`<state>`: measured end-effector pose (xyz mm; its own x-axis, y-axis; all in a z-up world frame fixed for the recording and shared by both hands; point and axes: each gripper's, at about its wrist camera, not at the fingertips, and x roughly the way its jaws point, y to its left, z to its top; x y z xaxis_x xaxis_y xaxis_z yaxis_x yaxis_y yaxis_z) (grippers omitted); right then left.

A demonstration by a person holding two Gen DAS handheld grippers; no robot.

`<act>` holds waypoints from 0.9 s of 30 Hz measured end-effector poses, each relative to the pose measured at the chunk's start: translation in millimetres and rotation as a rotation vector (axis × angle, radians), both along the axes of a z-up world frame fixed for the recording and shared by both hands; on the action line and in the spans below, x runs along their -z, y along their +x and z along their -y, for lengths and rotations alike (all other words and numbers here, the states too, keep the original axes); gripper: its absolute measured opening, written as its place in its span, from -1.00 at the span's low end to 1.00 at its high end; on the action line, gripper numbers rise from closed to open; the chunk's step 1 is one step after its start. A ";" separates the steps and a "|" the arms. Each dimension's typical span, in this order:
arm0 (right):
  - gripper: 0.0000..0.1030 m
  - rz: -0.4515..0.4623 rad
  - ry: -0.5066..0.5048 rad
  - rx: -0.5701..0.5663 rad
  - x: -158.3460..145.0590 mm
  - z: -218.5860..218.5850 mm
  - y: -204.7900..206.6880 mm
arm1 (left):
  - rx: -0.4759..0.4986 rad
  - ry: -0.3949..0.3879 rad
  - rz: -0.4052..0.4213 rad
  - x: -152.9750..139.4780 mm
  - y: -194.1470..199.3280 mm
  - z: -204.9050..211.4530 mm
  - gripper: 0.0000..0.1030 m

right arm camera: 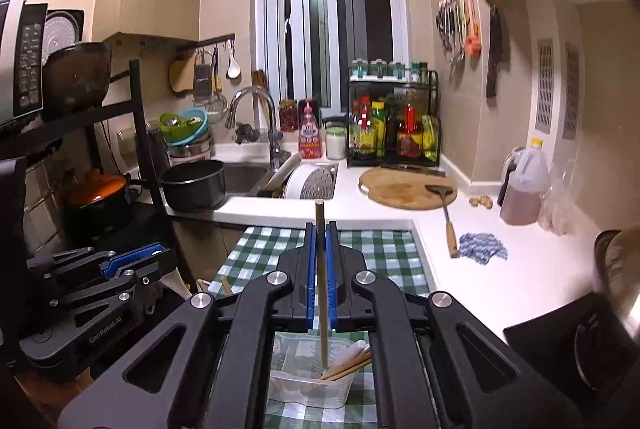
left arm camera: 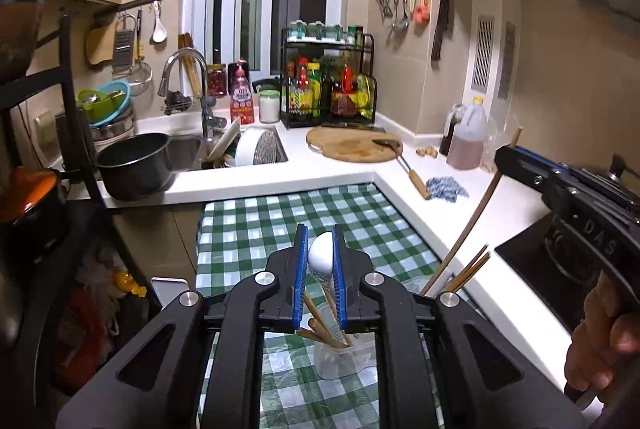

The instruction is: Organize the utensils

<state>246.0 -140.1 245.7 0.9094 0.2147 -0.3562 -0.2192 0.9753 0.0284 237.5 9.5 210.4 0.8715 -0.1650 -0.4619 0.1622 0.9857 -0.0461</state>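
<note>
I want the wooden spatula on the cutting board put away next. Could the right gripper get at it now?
Probably not yet: the right gripper is shut on a chopstick. The path across the counter to the wooden spatula looks open.

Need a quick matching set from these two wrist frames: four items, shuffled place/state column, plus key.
Items
1. white spoon
2. wooden stick
3. spatula
4. black pot

Places
A. counter edge beside the sink
B. head resting on the round cutting board
C. clamped in the right tool, lower end in the clear container
D. clamped in the left tool above a clear cup

Pairs: 1-D, 2-C, 3-B, 4-A
</note>
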 end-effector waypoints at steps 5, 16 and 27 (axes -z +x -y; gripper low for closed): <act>-0.90 -0.072 -0.013 -0.005 30.5 -4.4 18.1 | 0.019 0.024 -0.046 20.6 13.4 7.9 -0.77; -0.30 -0.112 -0.068 0.033 41.2 6.4 9.8 | 0.014 -0.010 0.003 12.8 5.0 -0.4 -0.43; 0.78 -0.007 -0.079 0.060 40.8 36.3 -83.7 | -0.047 -0.046 0.125 2.8 -68.7 -11.6 0.33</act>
<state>162.3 -176.4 204.9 0.9171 0.1314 -0.3764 -0.1609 0.9858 -0.0478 168.9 21.2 207.7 0.9289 -0.1411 -0.3423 0.1233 0.9897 -0.0733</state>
